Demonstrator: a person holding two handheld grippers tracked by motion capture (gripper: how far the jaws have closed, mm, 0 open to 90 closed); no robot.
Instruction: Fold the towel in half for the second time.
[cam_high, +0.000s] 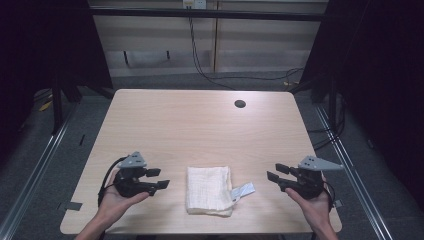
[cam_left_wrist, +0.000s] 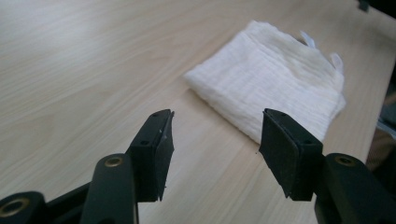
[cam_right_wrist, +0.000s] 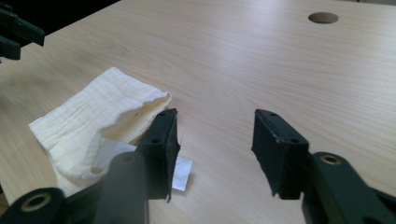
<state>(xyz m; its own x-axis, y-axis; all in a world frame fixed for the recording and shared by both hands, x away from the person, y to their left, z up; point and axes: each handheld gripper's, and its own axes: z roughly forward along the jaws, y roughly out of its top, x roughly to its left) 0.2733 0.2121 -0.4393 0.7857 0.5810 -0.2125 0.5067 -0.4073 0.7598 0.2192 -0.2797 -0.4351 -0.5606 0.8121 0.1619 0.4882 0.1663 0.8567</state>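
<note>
I hold both tongs, left (cam_high: 161, 178) and right (cam_high: 274, 172), wide and empty beside the folded cloth (cam_high: 209, 190); next I pinch its edges.

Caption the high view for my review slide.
Folded cream cloth lies between open left gripper and open right gripper on wooden table.

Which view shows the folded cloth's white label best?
The high view: the label lies flat beside the folded cloth. The right gripper view has a jaw hiding part of it; the left gripper view shows its far tips.
</note>
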